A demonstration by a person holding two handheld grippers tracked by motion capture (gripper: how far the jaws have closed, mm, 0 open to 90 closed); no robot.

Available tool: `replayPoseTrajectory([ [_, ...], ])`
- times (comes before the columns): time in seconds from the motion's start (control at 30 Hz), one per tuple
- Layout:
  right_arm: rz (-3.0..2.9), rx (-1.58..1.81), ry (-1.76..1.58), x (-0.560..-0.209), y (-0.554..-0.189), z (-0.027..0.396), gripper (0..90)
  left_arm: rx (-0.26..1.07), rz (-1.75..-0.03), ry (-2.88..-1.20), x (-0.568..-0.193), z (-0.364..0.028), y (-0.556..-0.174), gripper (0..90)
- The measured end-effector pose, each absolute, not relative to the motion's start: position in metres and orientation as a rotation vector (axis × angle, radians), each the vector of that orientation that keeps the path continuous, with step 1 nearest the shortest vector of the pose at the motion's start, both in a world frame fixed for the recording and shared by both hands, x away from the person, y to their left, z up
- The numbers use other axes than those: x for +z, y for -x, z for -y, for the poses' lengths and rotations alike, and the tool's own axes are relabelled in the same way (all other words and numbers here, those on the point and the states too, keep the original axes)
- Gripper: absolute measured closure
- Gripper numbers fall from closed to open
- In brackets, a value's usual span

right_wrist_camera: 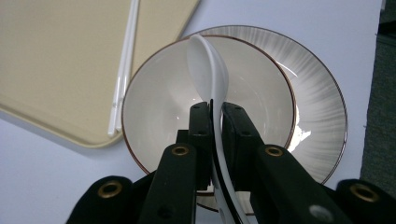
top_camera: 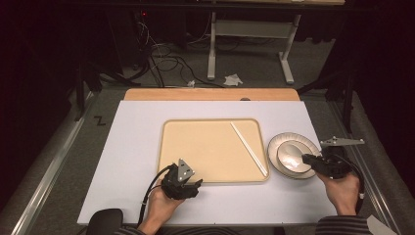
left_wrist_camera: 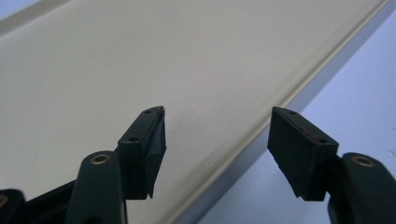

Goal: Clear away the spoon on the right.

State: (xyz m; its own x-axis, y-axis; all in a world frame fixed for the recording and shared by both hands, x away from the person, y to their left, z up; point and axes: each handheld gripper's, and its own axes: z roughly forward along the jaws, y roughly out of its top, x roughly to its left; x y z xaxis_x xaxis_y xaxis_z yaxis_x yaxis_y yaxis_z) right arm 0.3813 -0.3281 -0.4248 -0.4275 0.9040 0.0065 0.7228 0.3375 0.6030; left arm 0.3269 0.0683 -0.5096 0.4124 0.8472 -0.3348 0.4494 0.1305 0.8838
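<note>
While the right tool (right_wrist_camera: 215, 116) pinches the handle of a white spoon (right_wrist_camera: 208, 65) between nearly closed jaws, the spoon's scoop hangs over a bowl (right_wrist_camera: 159, 93) that sits on a striped plate (right_wrist_camera: 317, 107) near the surface's (top_camera: 132, 147) right edge. Just left of them lies a beige tray (top_camera: 205, 147) with white chopsticks (top_camera: 248, 148) along its right side. Holding nothing, the left tool (left_wrist_camera: 217, 140) gapes wide over the tray's near rim.

Beyond my jaws lies grey carpet floor (top_camera: 254, 58), dim and dark at the edges, a white-legged table frame (top_camera: 247, 29) standing past tangled cables (top_camera: 161, 61).
</note>
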Motion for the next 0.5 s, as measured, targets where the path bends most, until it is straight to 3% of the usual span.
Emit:
replayPoseTrajectory([
  [0.5, -2.238, 0.863, -1.431, -0.41, -0.374, 0.328, 84.1, 0.421, -1.213, -1.49, -0.509, -0.069, -0.327, 32.1],
])
